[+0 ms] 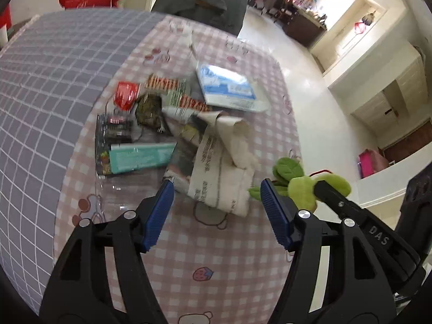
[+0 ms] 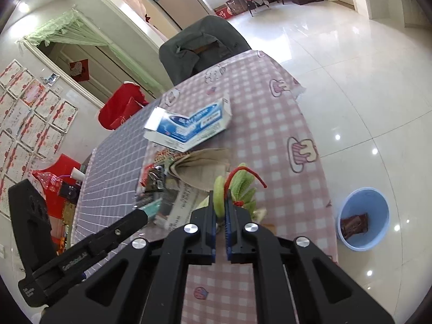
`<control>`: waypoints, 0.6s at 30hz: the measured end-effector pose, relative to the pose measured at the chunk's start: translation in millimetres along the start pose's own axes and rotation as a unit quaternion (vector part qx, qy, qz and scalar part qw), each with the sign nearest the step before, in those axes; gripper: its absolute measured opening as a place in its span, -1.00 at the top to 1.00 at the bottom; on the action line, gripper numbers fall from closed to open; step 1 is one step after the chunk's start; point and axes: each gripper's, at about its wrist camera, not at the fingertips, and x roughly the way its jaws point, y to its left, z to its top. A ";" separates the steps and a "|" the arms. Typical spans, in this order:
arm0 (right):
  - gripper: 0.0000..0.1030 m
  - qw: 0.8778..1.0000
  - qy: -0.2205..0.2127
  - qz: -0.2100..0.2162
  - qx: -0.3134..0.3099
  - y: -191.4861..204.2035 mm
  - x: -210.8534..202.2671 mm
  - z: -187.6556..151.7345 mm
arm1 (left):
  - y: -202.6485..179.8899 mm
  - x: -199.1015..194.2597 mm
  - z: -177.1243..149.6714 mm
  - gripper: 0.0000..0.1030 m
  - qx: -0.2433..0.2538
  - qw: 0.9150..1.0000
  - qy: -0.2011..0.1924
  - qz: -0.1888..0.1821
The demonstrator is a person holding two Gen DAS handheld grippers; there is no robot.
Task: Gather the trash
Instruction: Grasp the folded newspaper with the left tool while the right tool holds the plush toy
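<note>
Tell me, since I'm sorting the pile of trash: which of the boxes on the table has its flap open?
The blue and white box at the far end of the pile; its end flap stands open. The teal box lies closed.

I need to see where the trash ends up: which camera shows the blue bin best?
The right wrist view: the blue bin stands on the floor beside the table, its inside visible with a brown wrapper in it. The left wrist view shows no bin at all.
</note>
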 end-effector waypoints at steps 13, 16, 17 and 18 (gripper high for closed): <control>0.88 0.998 -0.039 -0.047 -0.026 -0.4 14.3 12.6 | -20.2 39.4 30.6 -0.28 -0.005 1.000 -0.004 -0.016; 0.88 0.997 -0.042 -0.055 -0.027 -3.9 22.3 17.1 | -26.5 53.9 39.4 -0.28 -0.002 1.000 -0.005 -0.010; 0.88 0.997 -0.040 -0.057 -0.025 -5.9 25.6 18.3 | -27.0 58.3 41.3 -0.28 -0.002 1.000 -0.003 -0.006; 0.88 0.997 -0.039 -0.057 -0.023 -7.7 27.8 18.7 | -27.3 64.0 43.5 -0.28 -0.003 1.000 0.000 0.000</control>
